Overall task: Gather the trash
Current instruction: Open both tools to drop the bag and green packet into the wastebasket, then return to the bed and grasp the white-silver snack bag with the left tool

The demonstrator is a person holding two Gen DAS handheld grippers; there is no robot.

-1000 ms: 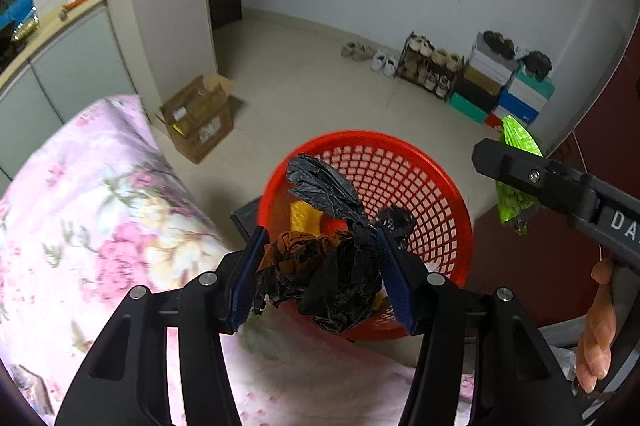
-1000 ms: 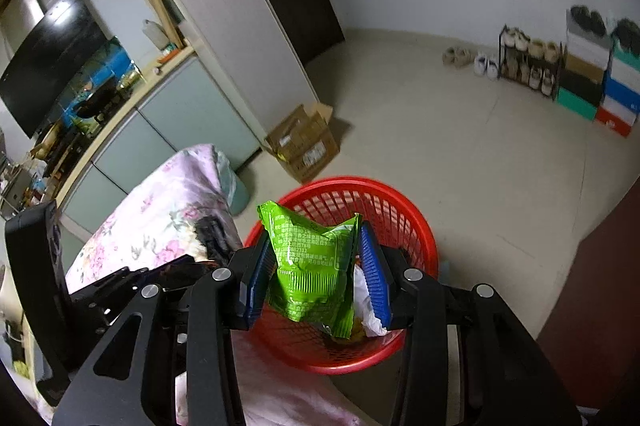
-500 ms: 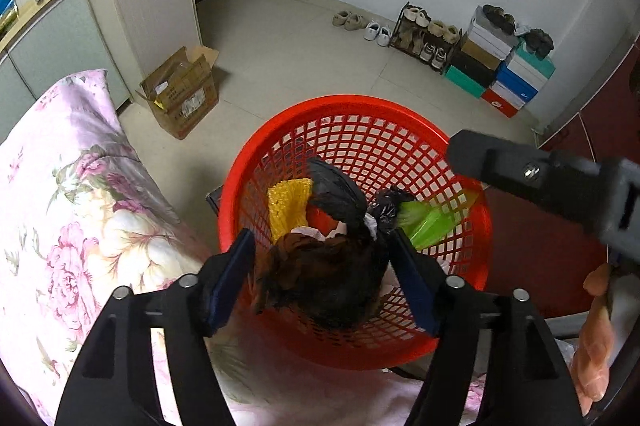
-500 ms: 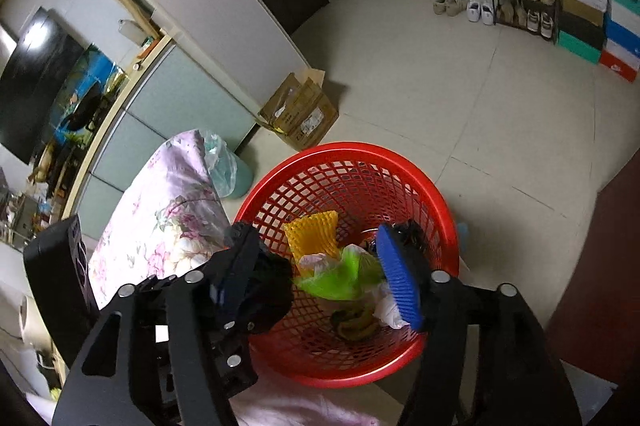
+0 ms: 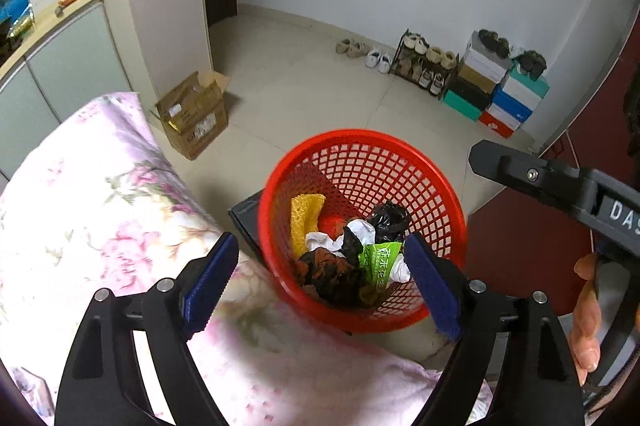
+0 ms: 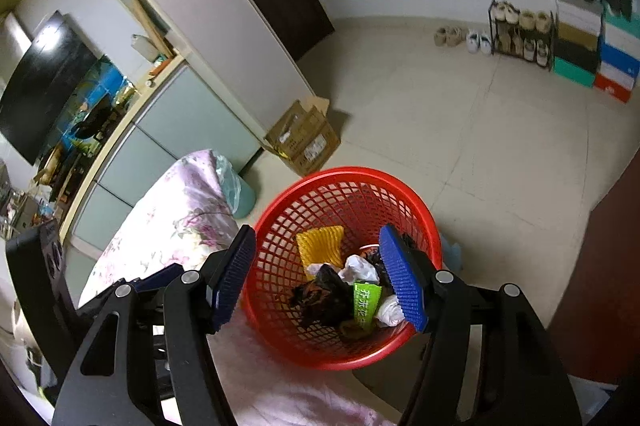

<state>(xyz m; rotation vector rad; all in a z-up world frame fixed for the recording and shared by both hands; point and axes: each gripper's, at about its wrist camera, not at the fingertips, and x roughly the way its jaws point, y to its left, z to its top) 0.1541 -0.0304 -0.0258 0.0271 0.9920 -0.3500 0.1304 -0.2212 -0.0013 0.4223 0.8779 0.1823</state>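
A red mesh basket (image 5: 360, 136) (image 6: 348, 172) stands on the floor beside the bed. In it lie a crumpled black bag (image 5: 332, 274) (image 6: 320, 296), a green snack packet (image 5: 380, 260) (image 6: 366, 300), a yellow foam net (image 5: 306, 216) (image 6: 320, 242) and white tissue (image 5: 358, 230). My left gripper (image 5: 320, 242) hovers over the basket's near rim, jaws opening, with nothing between the pads. My right gripper (image 6: 318, 230) is open above the basket too and holds nothing. Its black body (image 5: 560, 182) shows at the right of the left wrist view, with a hand (image 5: 586, 310) on it.
A pink floral bed cover (image 5: 100, 206) fills the near left. A cardboard box (image 5: 194, 114) sits on the tiled floor by a pillar. A shoe rack (image 5: 428, 66) and stacked shoe boxes (image 5: 500, 86) line the far wall. A teal bin (image 6: 236, 186) stands by the bed.
Both grippers let go: the black bag left the left jaws and the green packet left the right jaws. Both now lie in the basket, and both pairs of jaws stand wider.
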